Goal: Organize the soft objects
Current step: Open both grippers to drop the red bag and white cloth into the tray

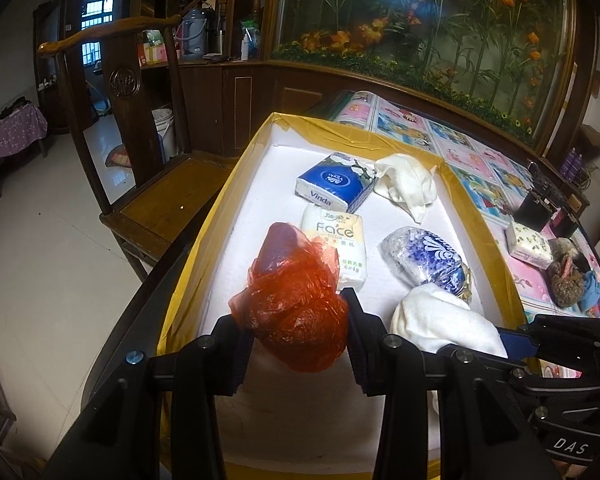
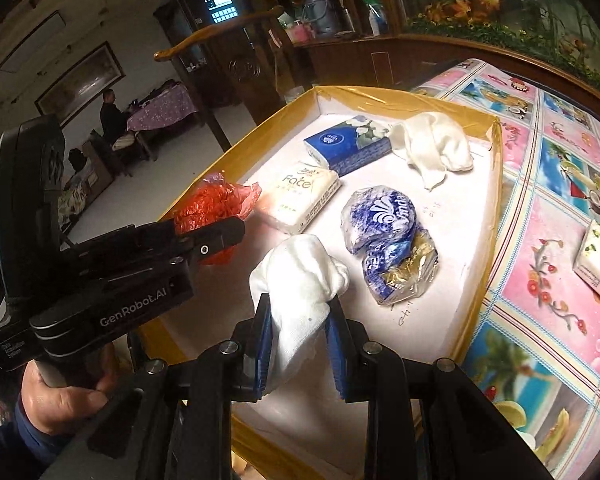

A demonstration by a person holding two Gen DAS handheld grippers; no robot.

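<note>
Red bag point(image 1: 300, 312) clamped between left tongs point(image 1: 296, 320), over tray point(image 1: 416, 216).

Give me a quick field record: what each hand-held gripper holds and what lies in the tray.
left hand-held gripper: shut on red plastic bag
right hand-held gripper: shut on white cloth
tray: blue tissue pack, Face tissue pack, crumpled blue wrapper, white rag
outside tray: floral tissue pack on tablecloth

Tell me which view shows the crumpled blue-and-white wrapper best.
The right wrist view: the blue-and-white wrapper lies whole and unobstructed on the white tray. In the left wrist view the white cloth hides its near end.
</note>
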